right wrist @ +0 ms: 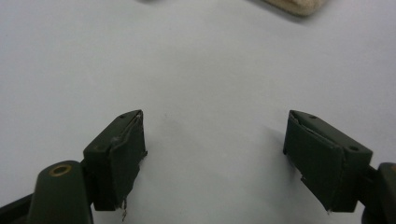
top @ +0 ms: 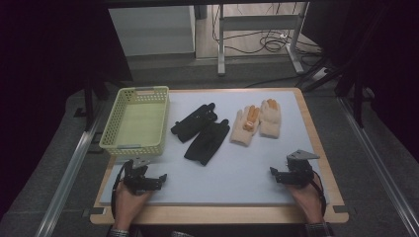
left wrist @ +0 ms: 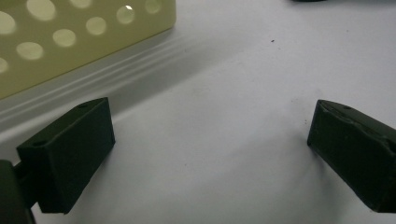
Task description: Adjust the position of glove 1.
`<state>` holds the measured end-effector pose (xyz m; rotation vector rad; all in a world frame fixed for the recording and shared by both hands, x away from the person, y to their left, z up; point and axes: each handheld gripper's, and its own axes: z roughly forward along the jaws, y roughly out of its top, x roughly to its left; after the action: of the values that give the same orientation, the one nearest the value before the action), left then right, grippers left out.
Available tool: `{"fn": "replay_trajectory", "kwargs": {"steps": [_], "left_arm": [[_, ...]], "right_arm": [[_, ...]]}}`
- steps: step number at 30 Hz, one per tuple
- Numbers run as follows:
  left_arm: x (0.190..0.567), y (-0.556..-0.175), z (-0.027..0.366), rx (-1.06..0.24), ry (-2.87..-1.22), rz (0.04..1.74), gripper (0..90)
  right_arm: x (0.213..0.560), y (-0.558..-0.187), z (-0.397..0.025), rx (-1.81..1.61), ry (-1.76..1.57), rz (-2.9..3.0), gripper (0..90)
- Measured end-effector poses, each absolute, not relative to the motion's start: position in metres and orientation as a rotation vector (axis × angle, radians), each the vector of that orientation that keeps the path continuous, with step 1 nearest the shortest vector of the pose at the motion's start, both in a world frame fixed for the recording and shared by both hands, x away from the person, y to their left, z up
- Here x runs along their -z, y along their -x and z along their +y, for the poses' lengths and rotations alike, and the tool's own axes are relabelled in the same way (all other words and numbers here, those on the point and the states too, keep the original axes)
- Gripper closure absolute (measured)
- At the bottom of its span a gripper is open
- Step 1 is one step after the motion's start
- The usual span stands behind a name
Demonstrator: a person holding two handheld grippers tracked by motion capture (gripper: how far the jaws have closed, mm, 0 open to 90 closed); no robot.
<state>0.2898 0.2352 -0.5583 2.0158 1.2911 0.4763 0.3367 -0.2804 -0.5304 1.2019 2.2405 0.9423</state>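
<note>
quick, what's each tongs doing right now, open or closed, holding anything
Left tongs: open, holding nothing, over the white mat by the basket.
Right tongs: open, holding nothing, over bare mat.

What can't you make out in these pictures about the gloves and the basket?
- Black gloves: high view, dim and small; where they overlap, which lies on top is unclear.
- Cream gloves: right gripper view, the top edge cuts off all but a blurred tip.
- Basket: left gripper view, one perforated wall up close; its inside is cut off.
</note>
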Motion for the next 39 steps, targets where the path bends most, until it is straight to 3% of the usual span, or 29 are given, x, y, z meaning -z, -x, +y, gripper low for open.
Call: {"fn": "replay_trajectory", "kwargs": {"steps": [27, 39], "left_arm": [[0.559, -0.289, 0.235, -0.48, -2.009, 1.292, 1.6], [0.559, -0.289, 0.235, -0.48, -2.008, 1.293, 1.6]], "right_arm": [[0.528, -0.338, -0.277, -0.918, -1.24, 2.238, 20.2], [0.52, -0.347, -0.25, -0.941, -1.155, 2.299, 22.5]]}}
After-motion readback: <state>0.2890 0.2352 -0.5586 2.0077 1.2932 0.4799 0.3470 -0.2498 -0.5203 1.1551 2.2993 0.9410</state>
